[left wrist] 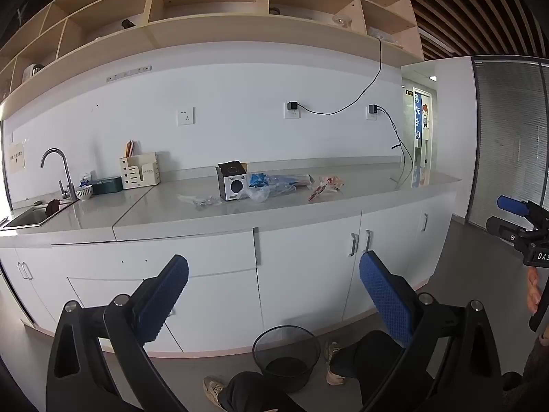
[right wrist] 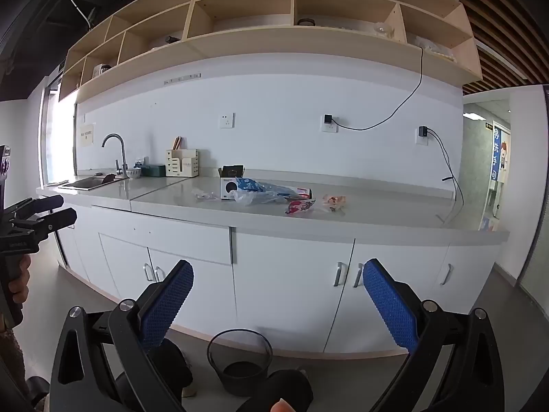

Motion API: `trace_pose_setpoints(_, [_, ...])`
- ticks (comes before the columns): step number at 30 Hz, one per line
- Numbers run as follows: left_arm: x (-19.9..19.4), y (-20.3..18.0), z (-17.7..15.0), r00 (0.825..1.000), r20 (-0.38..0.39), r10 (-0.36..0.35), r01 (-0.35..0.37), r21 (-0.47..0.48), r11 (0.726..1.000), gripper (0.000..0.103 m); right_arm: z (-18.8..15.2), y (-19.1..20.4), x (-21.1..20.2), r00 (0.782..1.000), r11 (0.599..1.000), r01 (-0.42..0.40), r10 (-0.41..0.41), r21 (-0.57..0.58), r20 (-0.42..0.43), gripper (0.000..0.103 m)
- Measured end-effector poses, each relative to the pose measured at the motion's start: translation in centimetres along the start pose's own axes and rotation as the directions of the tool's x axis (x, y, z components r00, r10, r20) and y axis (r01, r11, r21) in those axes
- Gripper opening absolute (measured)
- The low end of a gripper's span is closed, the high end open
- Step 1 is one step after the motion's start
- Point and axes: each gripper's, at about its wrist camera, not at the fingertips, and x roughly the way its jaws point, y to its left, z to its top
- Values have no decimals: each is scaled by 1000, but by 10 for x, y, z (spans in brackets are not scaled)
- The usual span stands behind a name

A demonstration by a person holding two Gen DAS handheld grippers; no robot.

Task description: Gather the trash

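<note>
The long pale grey countertop (left wrist: 240, 213) on white cabinets carries the trash in a loose cluster at mid-length: a small black-and-white cardboard box (left wrist: 232, 181), crumpled blue and clear plastic bags (left wrist: 266, 185) beside it, and a red wrapper (right wrist: 299, 206); the print on these is too small to read. A black wire-mesh wastebasket (left wrist: 286, 353) stands on the floor, partly hidden behind the person's dark-trousered knees. The left gripper (left wrist: 274, 295) and the right gripper (right wrist: 278, 304) both gape wide, nothing between their blue pads.

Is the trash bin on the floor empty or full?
Empty: the bin shows only its dark bottom; no trash inside.
</note>
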Motion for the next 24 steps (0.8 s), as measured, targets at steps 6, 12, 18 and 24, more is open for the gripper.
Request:
trace_pose_setpoints(6, [2,-2,0,1000,-1,1,-1,7,1000,99,0,-2,2,1000,1000,1,-1,1,-6,100])
trace_pose_setpoints(12, [2,6,0,1000,1,7,-7,-15,1000,99,2,-3,0,1000,1000,5,-5,7,-13,100])
trace_pose_setpoints(18, [8,4,-2,1000,-5,14,-14,-13,1000,99,-5,-3,6,1000,1000,-2,3,15,-15,100])
trace_pose_setpoints(24, [7,7,-1,1000,-5,10,-10,-14,1000,99,-4,-2,6,1000,1000,2,-2,10,-20,100])
